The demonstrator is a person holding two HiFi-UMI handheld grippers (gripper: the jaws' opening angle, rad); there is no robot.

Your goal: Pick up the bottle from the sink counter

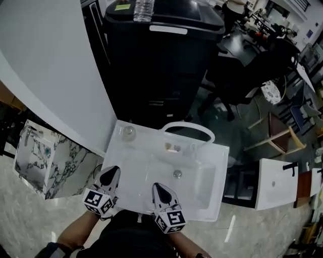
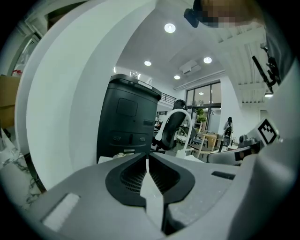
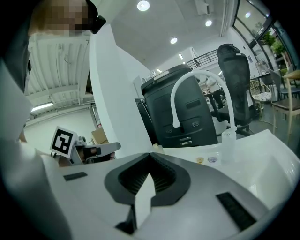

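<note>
A small clear bottle (image 1: 129, 132) stands on the back left corner of the white sink (image 1: 212, 211); in the right gripper view it shows just past the jaw tips (image 3: 157, 147). A second clear bottle (image 1: 194, 149) (image 3: 228, 137) stands at the foot of the arched white faucet (image 1: 189, 126). My left gripper (image 1: 110, 174) hovers over the sink's front left rim, shut and empty (image 2: 147, 157). Over the basin's front part, the right gripper (image 1: 160, 189) is shut too, with nothing in it (image 3: 150, 157). Both point toward the back of the sink, well short of either bottle.
A tall black bin (image 1: 161, 60) stands right behind the sink, with a water bottle (image 1: 144, 10) on its lid. A white curved wall (image 1: 50, 65) runs along the left. A marbled box (image 1: 48, 158) sits at lower left. Two small items (image 1: 172, 147) lie on the back rim.
</note>
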